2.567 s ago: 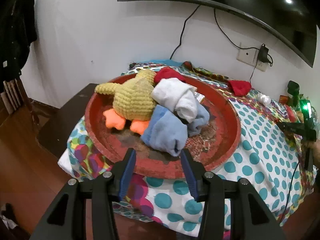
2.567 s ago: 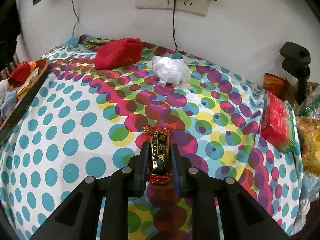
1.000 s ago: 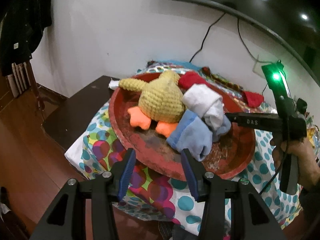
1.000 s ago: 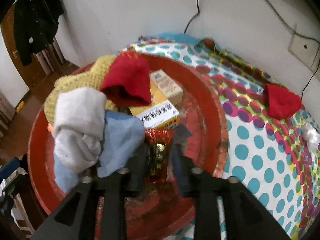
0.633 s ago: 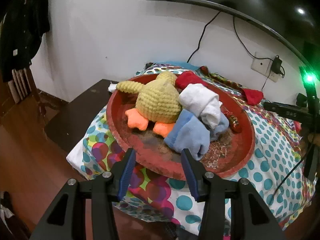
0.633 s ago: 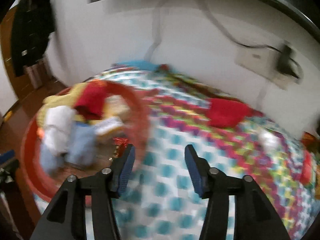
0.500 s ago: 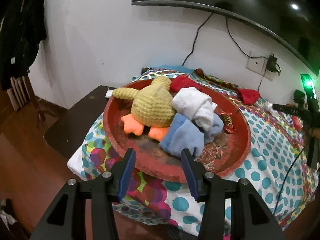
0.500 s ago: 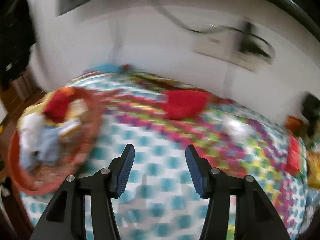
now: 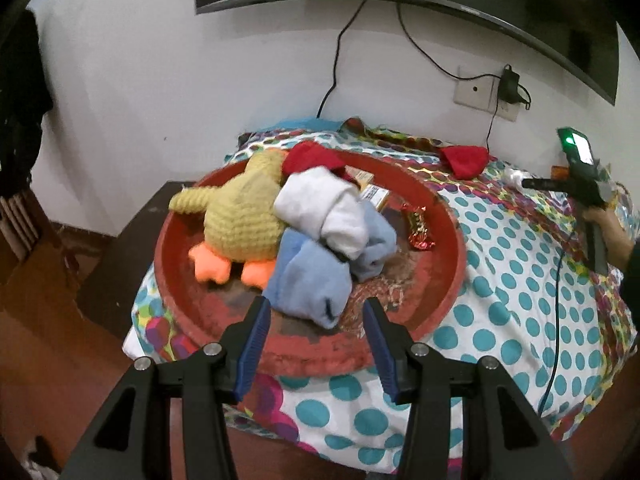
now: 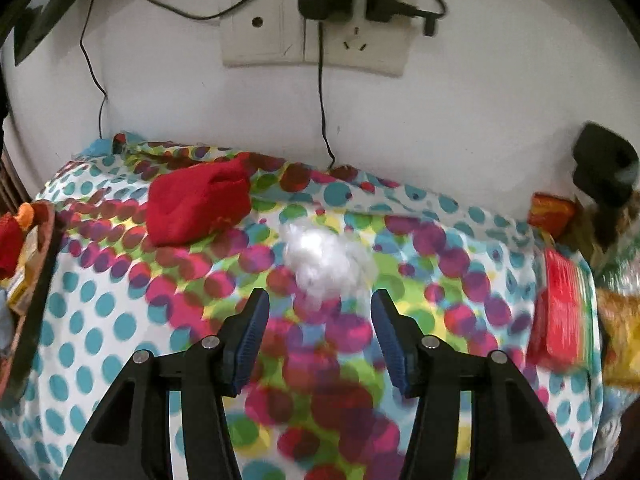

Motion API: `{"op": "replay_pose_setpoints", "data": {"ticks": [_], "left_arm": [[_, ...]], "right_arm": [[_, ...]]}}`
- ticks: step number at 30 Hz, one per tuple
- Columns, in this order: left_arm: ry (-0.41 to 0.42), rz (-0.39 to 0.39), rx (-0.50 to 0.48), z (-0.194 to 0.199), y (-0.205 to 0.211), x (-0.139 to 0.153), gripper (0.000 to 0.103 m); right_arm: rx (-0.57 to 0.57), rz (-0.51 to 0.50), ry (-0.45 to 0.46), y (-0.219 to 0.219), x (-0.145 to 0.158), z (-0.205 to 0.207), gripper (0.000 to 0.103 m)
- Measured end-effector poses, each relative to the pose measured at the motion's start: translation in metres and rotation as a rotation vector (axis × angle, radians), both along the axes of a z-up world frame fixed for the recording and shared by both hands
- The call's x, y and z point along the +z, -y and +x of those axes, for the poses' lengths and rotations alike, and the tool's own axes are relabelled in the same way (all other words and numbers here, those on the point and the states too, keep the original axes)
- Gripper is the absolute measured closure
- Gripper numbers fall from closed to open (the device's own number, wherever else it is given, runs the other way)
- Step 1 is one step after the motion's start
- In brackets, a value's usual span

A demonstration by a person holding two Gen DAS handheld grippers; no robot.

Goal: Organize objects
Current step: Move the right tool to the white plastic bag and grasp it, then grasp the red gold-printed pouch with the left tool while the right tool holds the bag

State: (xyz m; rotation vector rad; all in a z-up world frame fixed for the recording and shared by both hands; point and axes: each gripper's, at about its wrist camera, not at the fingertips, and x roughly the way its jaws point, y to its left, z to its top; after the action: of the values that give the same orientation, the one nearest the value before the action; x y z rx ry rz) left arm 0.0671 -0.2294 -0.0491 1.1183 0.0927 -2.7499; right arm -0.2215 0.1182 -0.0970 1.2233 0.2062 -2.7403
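Observation:
A round red tray on the dotted cloth holds a yellow plush duck, white and blue rolled socks, a red sock, small boxes and a red candy wrapper. My left gripper hangs open over the tray's near rim, with nothing in it. In the right wrist view, my right gripper is empty, its jaws opening just short of a crumpled white wad. A red sock lies to the wad's upper left.
A red packet and yellow snack bags crowd the cloth's right side. A black clamp and a wall socket with cables stand behind. The tray edge shows at far left. A dark side table adjoins the tray.
My right gripper let go of the red candy wrapper in the tray, opened and swung right across the cloth to the white wad. The left gripper shifted slightly; the tray view re-centred.

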Motion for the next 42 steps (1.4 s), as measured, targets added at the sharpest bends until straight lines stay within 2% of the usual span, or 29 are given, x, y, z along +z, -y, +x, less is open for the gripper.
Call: {"op": "replay_pose_setpoints", "data": {"ticks": [3, 9, 10, 11, 16, 19, 22, 25, 30, 31, 35, 38, 40, 42], "left_arm": [[0.002, -0.019, -0.027, -0.012, -0.007, 0.007, 0.053], [0.001, -0.061, -0.149, -0.065, -0.04, 0.021, 0.053], [-0.004, -0.067, -0.183, -0.077, -0.049, 0.025, 0.053], [-0.007, -0.077, -0.223, -0.091, -0.059, 0.029, 0.052], [-0.023, -0.12, -0.382, -0.166, -0.115, 0.041, 0.051], [0.006, -0.08, -0.471, -0.221, -0.144, 0.037, 0.048], [0.047, -0.067, -0.477, -0.277, -0.17, 0.025, 0.048], [0.055, -0.064, -0.469, -0.313, -0.183, 0.014, 0.048], [0.141, -0.127, -0.486, -0.372, -0.207, -0.014, 0.048], [0.141, -0.137, -0.472, -0.379, -0.209, -0.017, 0.048], [0.152, -0.106, -0.515, -0.401, -0.218, -0.027, 0.048], [0.201, -0.095, -0.529, -0.413, -0.227, -0.043, 0.048], [0.217, -0.079, -0.521, -0.414, -0.23, -0.053, 0.048], [0.198, -0.065, -0.499, -0.41, -0.231, -0.055, 0.048]], "right_arm": [[-0.018, 0.012, -0.009, -0.001, -0.003, -0.019, 0.044], [-0.002, 0.008, 0.019, -0.002, -0.013, -0.047, 0.045], [0.007, 0.012, 0.029, -0.002, -0.016, -0.05, 0.053], [0.016, 0.011, 0.044, -0.001, -0.02, -0.052, 0.057], [0.048, -0.006, 0.012, -0.002, -0.021, -0.048, 0.061], [0.064, -0.036, 0.011, -0.008, -0.015, -0.03, 0.061], [0.085, -0.077, 0.011, -0.019, -0.01, -0.004, 0.061], [0.089, -0.107, 0.024, -0.03, -0.009, 0.021, 0.061], [0.105, -0.112, 0.035, -0.04, -0.014, 0.053, 0.061], [0.109, -0.118, 0.042, -0.04, -0.017, 0.054, 0.061], [0.113, -0.135, 0.052, -0.041, -0.02, 0.056, 0.061], [0.118, -0.133, 0.076, -0.044, -0.023, 0.057, 0.061], [0.119, -0.126, 0.075, -0.042, -0.023, 0.058, 0.06], [0.12, -0.126, 0.077, -0.042, -0.024, 0.056, 0.06]]}}
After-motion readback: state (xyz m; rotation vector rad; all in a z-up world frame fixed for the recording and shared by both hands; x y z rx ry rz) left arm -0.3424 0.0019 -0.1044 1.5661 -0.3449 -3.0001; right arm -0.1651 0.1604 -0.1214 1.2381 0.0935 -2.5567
